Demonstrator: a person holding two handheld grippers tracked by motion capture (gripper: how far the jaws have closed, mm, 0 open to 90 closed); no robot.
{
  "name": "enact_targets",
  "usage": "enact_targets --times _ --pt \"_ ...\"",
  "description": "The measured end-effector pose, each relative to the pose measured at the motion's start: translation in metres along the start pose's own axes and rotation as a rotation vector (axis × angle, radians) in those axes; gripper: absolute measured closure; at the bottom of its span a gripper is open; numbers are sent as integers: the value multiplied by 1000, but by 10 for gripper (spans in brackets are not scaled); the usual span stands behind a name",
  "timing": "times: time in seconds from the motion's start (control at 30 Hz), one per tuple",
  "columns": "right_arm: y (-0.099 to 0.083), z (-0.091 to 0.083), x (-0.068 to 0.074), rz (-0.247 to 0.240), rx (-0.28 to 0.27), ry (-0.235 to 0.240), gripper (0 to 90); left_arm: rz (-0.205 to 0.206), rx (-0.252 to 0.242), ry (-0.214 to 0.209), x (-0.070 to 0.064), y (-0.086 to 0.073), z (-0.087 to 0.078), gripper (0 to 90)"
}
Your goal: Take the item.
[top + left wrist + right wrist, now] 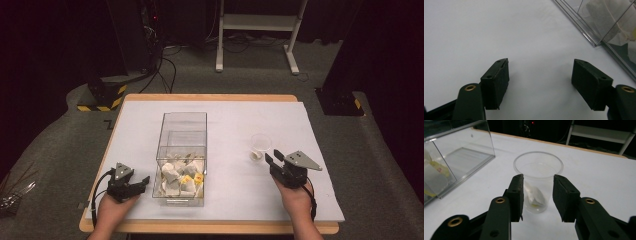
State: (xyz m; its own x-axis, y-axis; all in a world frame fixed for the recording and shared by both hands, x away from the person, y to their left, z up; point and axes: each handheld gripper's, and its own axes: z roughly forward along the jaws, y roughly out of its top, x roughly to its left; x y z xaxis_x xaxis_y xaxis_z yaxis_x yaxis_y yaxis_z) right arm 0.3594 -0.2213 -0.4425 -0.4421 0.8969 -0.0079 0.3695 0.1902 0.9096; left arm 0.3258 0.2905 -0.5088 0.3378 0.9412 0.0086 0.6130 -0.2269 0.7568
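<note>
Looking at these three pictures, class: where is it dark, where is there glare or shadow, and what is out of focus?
High view: the white table is lit, the floor and background very dark. Left gripper view: soft shadows under the open left gripper; the clear box is blurred. Right gripper view: the right gripper looks soft, the cup sharper, and the box shows faint glare.

My right gripper is sitting open, jaws apart, with a clear plastic cup standing upright just past them on the white table. There's a tea bag lying in the bottom of the cup, seen through the gap. Off to my left is the clear plastic box with more bags inside
</note>
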Motion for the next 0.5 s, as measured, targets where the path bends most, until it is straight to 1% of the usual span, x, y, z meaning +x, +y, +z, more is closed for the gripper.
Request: enact_targets --times 0.1,0.2,0.3,0.43,0.5 --pt "-7 -4 -3 -17 18 -12 593 -1 1 -1 0 0 0 305" --pt "-16 -7 -6 -15 37 -21 575 0 0 0 0 0 0 305" --pt "-27 -10 -9 -14 43 -43 576 0 0 0 0 0 0 306" --pt "-38 -9 -12 -18 75 -45 582 -1 0 -1 0 0 0 306" --pt "-43 -6 -13 -20 101 -42 577 -1 0 -2 0 0 0 306"
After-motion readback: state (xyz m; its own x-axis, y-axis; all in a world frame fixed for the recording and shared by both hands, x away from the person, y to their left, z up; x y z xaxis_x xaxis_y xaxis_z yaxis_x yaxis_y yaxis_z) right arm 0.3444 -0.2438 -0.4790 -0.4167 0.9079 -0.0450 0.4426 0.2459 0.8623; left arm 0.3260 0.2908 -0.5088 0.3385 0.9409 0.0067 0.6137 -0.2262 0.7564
